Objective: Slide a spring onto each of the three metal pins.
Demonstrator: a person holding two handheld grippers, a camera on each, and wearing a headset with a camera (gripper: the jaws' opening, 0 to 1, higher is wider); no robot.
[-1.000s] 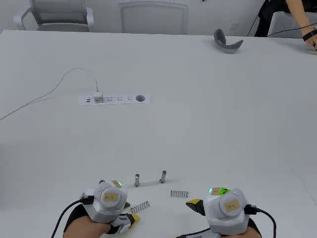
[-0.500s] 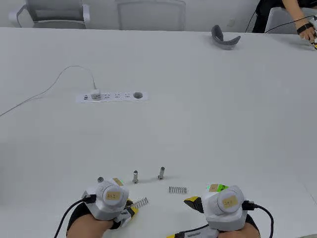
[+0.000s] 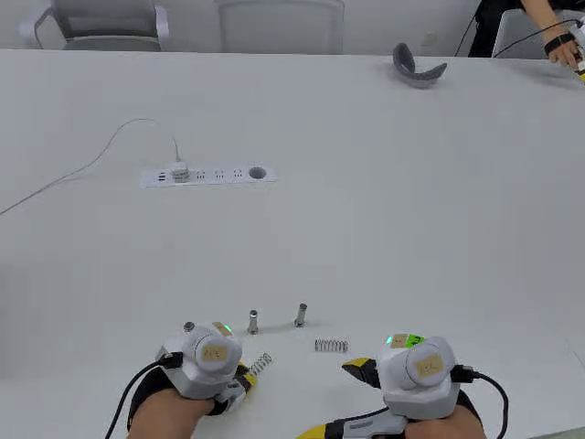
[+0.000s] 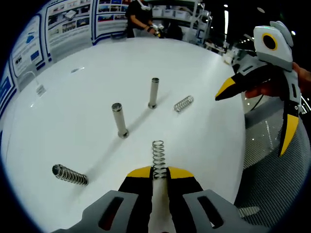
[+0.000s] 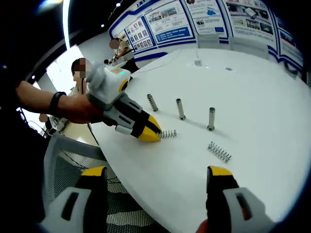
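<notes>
My left gripper (image 4: 154,171) is shut on the near end of a small spring (image 4: 157,154), which points forward over the white table. Two bare metal pins (image 4: 118,120) (image 4: 153,92) stand upright just ahead of it. A third pin (image 4: 70,174), off to the left, carries a spring. In the head view the left gripper (image 3: 243,379) holds the spring (image 3: 260,364) just short of the pins (image 3: 252,321) (image 3: 301,315). A loose spring (image 3: 331,345) lies flat to the right of them. My right gripper (image 5: 155,175) is open, with the loose spring (image 5: 219,152) lying in front of it.
A white power strip (image 3: 208,175) with a plug and cable lies mid-table on the left. A grey curved object (image 3: 419,71) rests at the far right. Chairs line the far edge, where a person's hand (image 3: 559,41) reaches in. The table's near edge (image 3: 283,430) runs between my hands.
The left gripper has crept forward toward the pins with the spring, whose free end now tilts up. The right gripper has hardly moved. The head camera has shifted a little.
</notes>
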